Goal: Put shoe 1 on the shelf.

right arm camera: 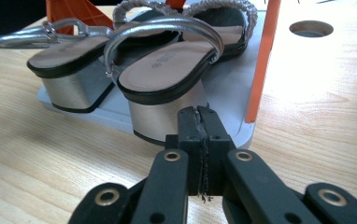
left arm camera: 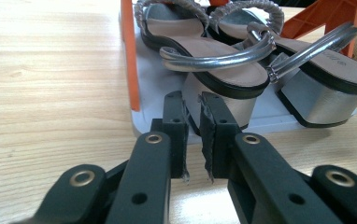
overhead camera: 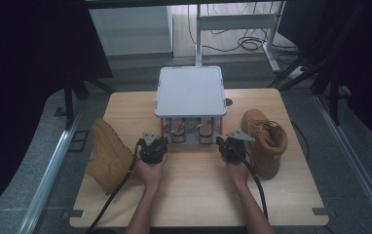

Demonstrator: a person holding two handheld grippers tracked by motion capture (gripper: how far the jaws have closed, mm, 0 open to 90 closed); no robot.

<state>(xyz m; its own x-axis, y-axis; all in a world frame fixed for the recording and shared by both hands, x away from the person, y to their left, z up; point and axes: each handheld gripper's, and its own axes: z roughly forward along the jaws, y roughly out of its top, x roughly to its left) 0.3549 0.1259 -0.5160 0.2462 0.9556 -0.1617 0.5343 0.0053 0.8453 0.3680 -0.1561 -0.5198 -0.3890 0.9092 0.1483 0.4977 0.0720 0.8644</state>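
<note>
**A:** High view first. Sandals where?

**B:** On the lower shelf of the small rack [overhead camera: 190,91], mid-table. Left sandal [overhead camera: 178,132] and right sandal [overhead camera: 205,132] side by side under the grey top plate, heels toward the person. Shaded and small there, so probably silver-strapped, no more than that.

**A:** And the tools?

**B:** Left gripper [overhead camera: 156,144] just in front of the left sandal, right gripper [overhead camera: 227,144] just in front of the right sandal, each held in a hand low over the wooden table [overhead camera: 194,195]. Flanked by two tan boots: left boot [overhead camera: 107,153] lying on its side near the table's left edge, right boot [overhead camera: 264,141] upright, close beside the right gripper.

**A:** Left gripper view, then.

**B:** Left gripper [left arm camera: 194,105] nearly closed: a narrow slit left between the pads, nothing in it. Tips right before the silver block heel of the left sandal [left arm camera: 223,70]. Sandal resting on the grey base plate [left arm camera: 153,84], just inside an orange post [left arm camera: 130,56], with a silver strap arched over the footbed. Right sandal [left arm camera: 326,65] just beside it, farther to the right in this view.

**A:** Right gripper view?

**B:** Right gripper [right arm camera: 198,112] pressed flat together, pad against pad, nothing pinched. Tips directly before the block heel of the right sandal [right arm camera: 167,70], strap looped over its footbed. Left sandal [right arm camera: 64,51] beside it, toward the left of this view. Another orange post [right arm camera: 263,56] to the right of the tips, and a round hole [right arm camera: 311,29] in the tabletop beyond.
</note>
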